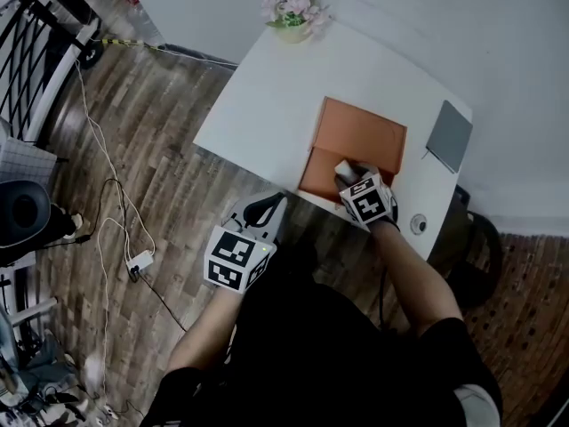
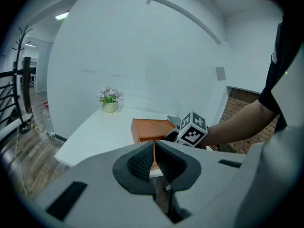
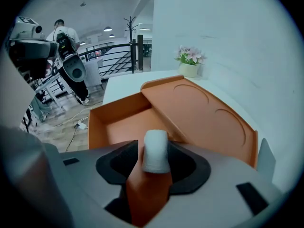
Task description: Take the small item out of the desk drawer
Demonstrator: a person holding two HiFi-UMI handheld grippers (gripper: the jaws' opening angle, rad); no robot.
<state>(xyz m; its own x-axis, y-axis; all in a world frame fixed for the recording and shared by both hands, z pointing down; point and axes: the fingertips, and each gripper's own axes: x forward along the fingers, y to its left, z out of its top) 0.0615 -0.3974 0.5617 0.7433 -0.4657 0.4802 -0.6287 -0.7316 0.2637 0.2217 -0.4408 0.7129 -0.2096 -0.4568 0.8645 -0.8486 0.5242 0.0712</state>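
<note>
The head view looks down on the worktop (image 1: 267,105). The left gripper view faces it from off its edge; the right gripper view sits close above the drawer (image 3: 118,122), which all three show.

My right gripper (image 3: 153,148) has a matt grey plastic shell and black ribbed, rubbery pads (image 3: 122,165). The small item (image 3: 155,156) looks like soft, fuzzy white cloth. The drawer (image 3: 128,125) is smooth matt orange, the desk (image 1: 267,96) smooth white, the floor (image 1: 169,176) grained wood planks.
</note>
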